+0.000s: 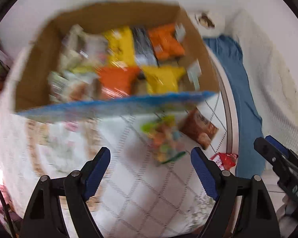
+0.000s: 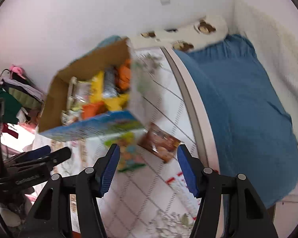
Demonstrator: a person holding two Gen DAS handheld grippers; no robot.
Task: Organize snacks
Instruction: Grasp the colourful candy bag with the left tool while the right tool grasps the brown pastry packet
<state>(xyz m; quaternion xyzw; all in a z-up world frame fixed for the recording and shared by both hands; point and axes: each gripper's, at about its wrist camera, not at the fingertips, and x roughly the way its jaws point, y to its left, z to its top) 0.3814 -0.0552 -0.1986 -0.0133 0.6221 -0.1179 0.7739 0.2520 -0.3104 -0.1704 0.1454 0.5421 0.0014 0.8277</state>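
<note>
Matt brown cardboard box, glossy foil snack packets inside; quilted cloth table cover; soft blue fabric beside; black plastic gripper fingers, ribbed blue pads.

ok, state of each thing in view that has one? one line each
cardboard box: open, holding orange, yellow and other packets
colourful candy bag: lying on the table, outside the box
brown snack packet: lying on the table, outside the box
red packet: at the table edge
left tool: open, empty
right tool: open, empty
</note>
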